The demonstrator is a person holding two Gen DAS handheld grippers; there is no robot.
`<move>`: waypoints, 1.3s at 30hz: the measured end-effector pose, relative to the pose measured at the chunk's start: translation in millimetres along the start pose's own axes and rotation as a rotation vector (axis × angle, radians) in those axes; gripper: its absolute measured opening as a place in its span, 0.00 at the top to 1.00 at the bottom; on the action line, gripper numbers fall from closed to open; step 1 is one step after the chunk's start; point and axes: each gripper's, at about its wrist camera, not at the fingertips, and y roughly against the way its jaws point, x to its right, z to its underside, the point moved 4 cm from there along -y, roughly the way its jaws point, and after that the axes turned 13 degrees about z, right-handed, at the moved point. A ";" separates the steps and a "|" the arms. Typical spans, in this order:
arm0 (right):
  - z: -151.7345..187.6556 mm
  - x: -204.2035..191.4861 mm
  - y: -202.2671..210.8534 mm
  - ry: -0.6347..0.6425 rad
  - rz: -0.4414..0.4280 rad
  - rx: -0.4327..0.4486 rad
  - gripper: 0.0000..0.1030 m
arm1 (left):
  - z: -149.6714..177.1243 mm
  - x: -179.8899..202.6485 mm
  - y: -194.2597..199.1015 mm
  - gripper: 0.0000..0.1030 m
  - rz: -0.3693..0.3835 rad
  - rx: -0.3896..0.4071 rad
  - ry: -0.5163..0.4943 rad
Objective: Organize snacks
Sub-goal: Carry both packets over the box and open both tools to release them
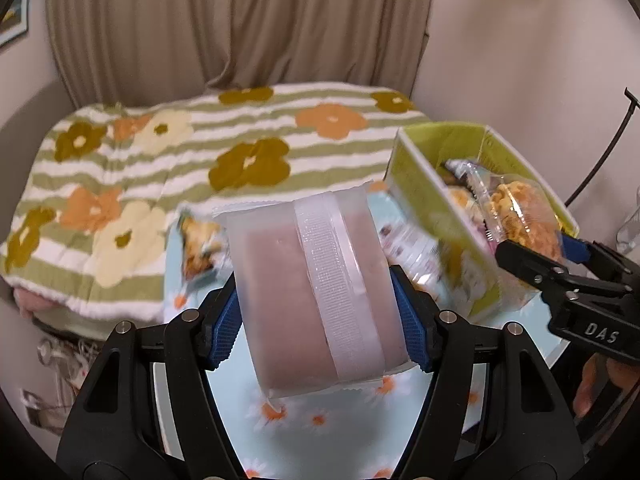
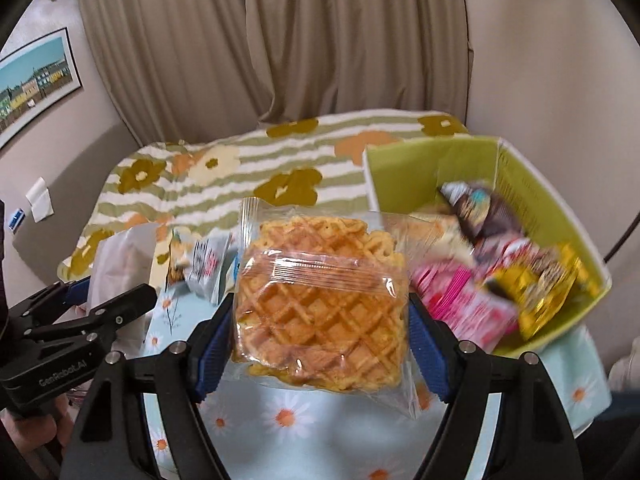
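My left gripper (image 1: 318, 316) is shut on a frosted packet with a pinkish-brown bar inside (image 1: 312, 296), held in the air above the daisy-print table (image 1: 320, 420). My right gripper (image 2: 320, 340) is shut on a clear-wrapped waffle (image 2: 316, 312), also lifted off the table. The green box (image 2: 432, 168) stands to the right and holds several snack packs, pink, yellow and dark ones. In the left wrist view the right gripper (image 1: 536, 256) with the waffle (image 1: 516, 216) hangs by the green box (image 1: 412, 176). In the right wrist view the left gripper (image 2: 104, 300) shows at the left edge.
A few loose snack packs (image 2: 204, 268) lie on the table's far side, seen also as blurred snack packs (image 1: 198, 248). Behind the table is a bed with a striped flower blanket (image 1: 180, 152), then a beige curtain (image 2: 280, 40). A black cable (image 1: 604, 152) runs along the right wall.
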 end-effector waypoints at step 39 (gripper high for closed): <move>-65.1 208.4 -89.1 -0.018 -0.027 -0.148 0.27 | -50.8 174.5 -171.7 0.00 0.043 -0.220 -0.022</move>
